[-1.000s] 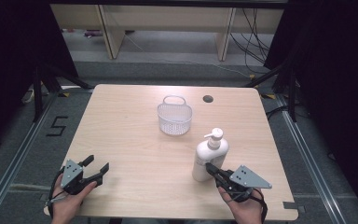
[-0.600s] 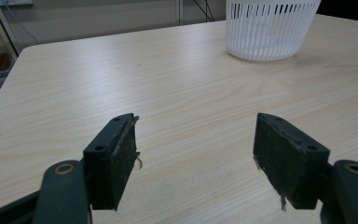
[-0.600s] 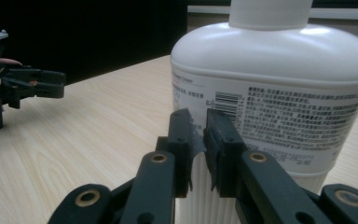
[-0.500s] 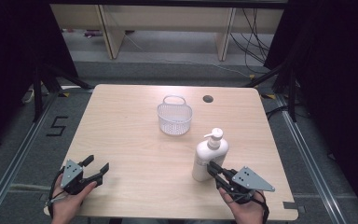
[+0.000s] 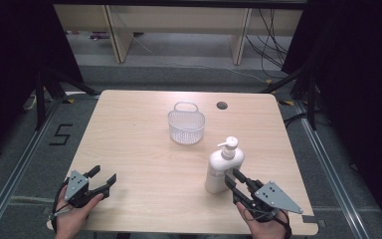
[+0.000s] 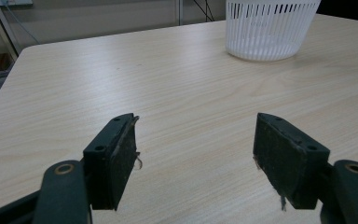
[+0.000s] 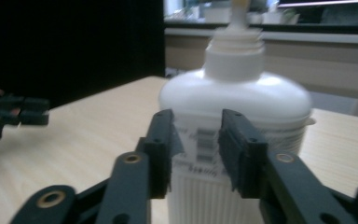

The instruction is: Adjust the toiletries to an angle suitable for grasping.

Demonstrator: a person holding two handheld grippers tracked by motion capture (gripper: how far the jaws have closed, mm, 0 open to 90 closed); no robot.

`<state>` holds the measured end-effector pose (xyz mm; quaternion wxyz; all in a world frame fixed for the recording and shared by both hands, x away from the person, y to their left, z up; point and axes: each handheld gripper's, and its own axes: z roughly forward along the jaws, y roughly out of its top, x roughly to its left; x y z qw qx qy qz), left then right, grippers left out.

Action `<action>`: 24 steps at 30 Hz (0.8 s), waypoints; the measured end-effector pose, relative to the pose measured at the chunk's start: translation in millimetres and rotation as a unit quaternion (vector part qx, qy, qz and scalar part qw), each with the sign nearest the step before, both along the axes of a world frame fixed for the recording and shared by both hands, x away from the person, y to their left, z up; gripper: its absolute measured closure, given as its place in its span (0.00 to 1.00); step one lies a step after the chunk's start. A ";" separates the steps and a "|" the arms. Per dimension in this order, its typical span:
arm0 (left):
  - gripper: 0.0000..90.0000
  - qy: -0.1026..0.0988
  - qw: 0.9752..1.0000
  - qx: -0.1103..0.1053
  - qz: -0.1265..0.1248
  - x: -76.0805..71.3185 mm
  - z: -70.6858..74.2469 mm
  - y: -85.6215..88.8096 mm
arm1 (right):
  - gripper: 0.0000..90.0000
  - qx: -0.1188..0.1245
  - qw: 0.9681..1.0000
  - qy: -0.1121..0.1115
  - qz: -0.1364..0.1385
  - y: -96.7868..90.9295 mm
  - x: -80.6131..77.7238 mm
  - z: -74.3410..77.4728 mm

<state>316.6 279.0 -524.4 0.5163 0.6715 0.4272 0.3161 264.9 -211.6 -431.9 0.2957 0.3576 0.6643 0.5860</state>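
The right hand-held gripper (image 5: pixel 233 180) sits at the desk's (image 5: pixel 144 149) near edge, its jaws just opening and released, not pressing the bottle (image 5: pixel 223 164) that stands upright right ahead of them. Bare desk lies to its left. The left hand-held gripper (image 5: pixel 103 178) rests released at the near left corner; the basket (image 5: pixel 186 125) stands well ahead of both

A white pump bottle (image 5: pixel 223 167) stands upright on the table's near right part, nozzle pointing left.
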 end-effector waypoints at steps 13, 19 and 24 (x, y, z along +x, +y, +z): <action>0.33 0.000 1.000 -0.002 0.000 -0.1 0.0 0.2 | 0.47 0.009 0.997 -0.038 -0.068 10.2 13.9 22.6; 0.33 0.006 1.000 0.002 0.002 -0.4 0.7 1.1 | 0.46 0.011 0.996 -0.049 -0.077 15.3 21.9 30.6; 0.33 0.004 1.000 0.001 -0.001 0.1 0.4 1.0 | 0.47 0.017 0.996 -0.030 -0.076 22.1 27.9 37.1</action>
